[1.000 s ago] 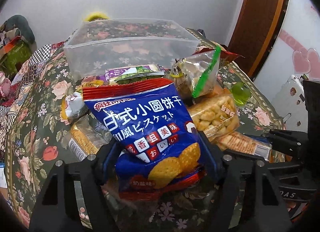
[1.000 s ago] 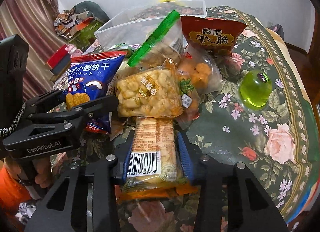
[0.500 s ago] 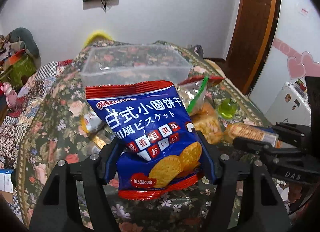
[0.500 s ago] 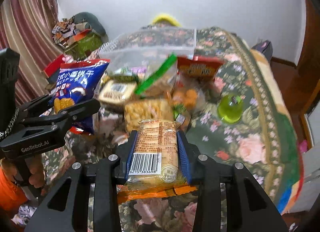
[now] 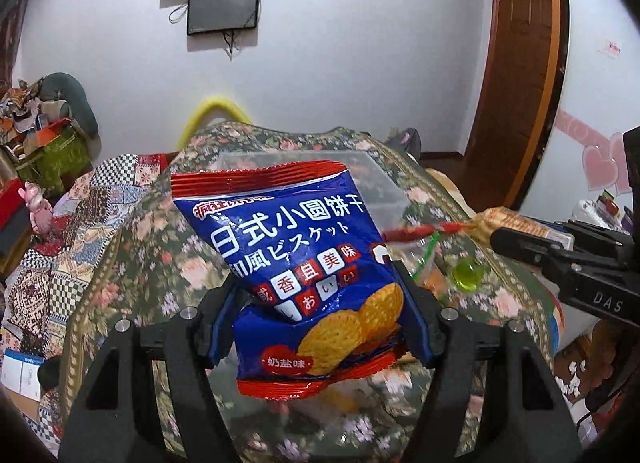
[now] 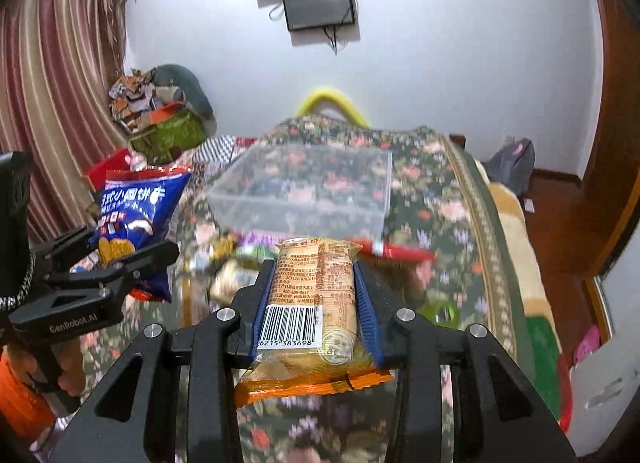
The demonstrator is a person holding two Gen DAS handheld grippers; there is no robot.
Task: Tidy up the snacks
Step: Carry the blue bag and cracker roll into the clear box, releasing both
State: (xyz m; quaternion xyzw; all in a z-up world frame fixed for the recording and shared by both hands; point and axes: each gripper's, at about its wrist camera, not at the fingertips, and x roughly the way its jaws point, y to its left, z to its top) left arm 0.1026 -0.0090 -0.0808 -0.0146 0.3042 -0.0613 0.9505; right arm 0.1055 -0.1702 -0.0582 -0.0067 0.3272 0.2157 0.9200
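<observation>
Jaws first: left gripper (image 5: 316, 323) is clamped on the blue biscuit bag (image 5: 296, 259), right gripper (image 6: 314, 303) squeezes the orange cracker pack (image 6: 316, 303). Both hang in the air short of the clear bin (image 6: 304, 187). Puffy, light, slippery film, crumbly inside, so mid-body grips look right, gently.

A floral-clothed table (image 6: 448, 199) carries a clear plastic bin (image 6: 304, 187) and loose snacks (image 6: 228, 259).
</observation>
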